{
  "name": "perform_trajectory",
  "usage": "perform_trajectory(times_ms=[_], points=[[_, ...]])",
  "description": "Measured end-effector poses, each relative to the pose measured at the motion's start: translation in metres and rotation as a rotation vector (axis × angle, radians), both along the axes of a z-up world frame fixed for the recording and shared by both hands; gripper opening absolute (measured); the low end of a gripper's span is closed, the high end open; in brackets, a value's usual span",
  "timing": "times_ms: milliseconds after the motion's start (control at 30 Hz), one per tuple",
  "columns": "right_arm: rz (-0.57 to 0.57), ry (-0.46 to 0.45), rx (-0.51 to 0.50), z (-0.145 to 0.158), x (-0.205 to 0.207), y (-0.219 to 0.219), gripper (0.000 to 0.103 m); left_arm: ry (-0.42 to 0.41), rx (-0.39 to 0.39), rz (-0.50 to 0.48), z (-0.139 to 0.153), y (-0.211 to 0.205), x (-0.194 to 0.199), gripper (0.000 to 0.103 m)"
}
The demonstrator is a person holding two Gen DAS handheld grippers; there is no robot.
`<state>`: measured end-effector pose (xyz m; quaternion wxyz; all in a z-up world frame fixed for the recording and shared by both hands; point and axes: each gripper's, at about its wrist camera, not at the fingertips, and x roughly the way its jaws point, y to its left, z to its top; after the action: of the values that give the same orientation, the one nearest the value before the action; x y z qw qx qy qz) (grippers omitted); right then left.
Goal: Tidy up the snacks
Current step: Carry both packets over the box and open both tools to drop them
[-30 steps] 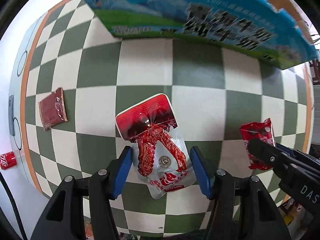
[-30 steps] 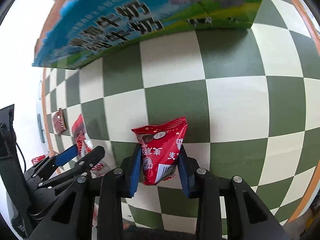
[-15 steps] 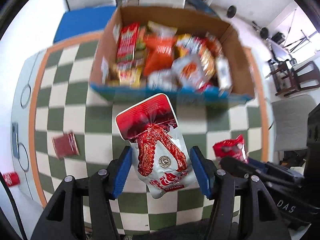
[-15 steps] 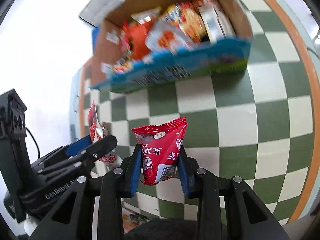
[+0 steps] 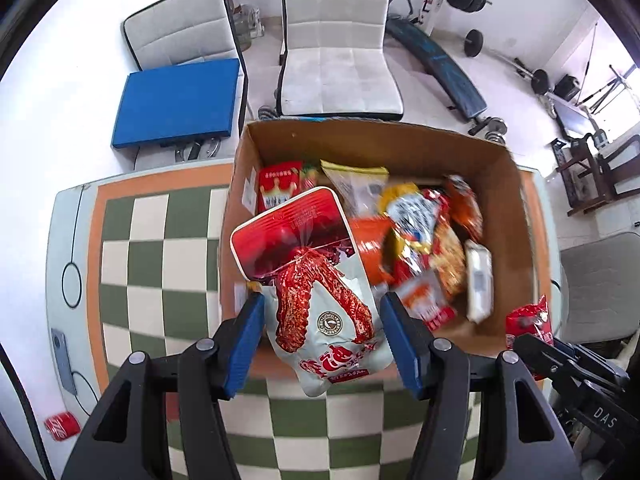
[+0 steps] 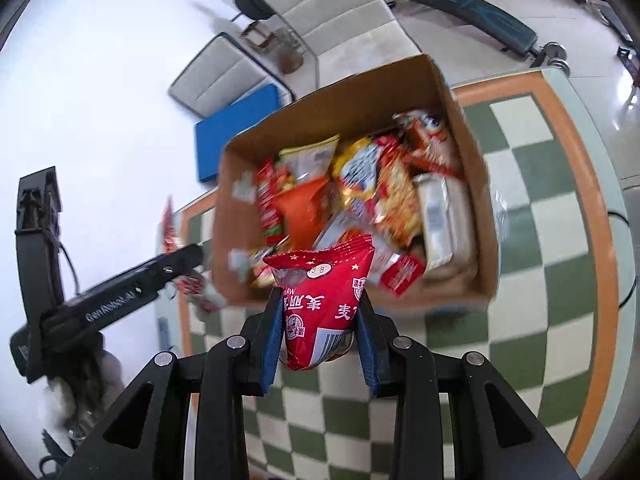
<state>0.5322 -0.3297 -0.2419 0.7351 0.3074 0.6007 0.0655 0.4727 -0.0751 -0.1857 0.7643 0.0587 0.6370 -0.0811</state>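
Now both grippers stand high above the box [image 5: 440, 148], where a second ago we saw only its blue printed side close above the checked cloth [image 5: 152, 264]. Half a second ago the box's open top had just come into view; at present we look down into it from both wrists. We judge that both packets are lifted clear of the cloth and are on their way to the box, so the placing step is at hand but not yet done.

We find the left gripper [image 5: 322, 340] clamped on the wing pack [image 5: 320, 300], its blue pads pressing the pack's lower sides. The pack hangs over the box's near-left corner. It is a soft pouch, red at the top with a rounded edge, white lower down, and printed with a red spiced wing and a round seal.

We find the right gripper [image 6: 320, 340] clamped on the red bag [image 6: 320, 308], held over the box's near wall. The bag is small and puffed, with a crimped top, stars, white characters and a barcode.

We note the box already holds many packets, orange, yellow, red and white, lying loosely piled. The view inside is blurred.
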Motion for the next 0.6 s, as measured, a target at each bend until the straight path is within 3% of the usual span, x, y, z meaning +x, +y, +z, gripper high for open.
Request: perform_trajectory(times_ms=[267,500,533,600], points=[[-0.030,0.080,-0.002,-0.049,0.060,-0.005,0.036,0.108,0.005,0.028,-0.049,0.007,0.050,0.057],[0.008,0.085,-0.019,-0.060,0.098,0.017,0.039,0.195,-0.023,0.032,-0.073,0.007,0.065,0.058],[0.011,0.088,-0.017,-0.061,0.104,0.020,0.042,0.200,-0.025,0.035,-0.074,0.007,0.066,0.059],[0.028,0.077,-0.006,-0.060,0.110,0.026,0.062,0.200,-0.027,0.033,-0.073,0.007,0.067,0.068]])
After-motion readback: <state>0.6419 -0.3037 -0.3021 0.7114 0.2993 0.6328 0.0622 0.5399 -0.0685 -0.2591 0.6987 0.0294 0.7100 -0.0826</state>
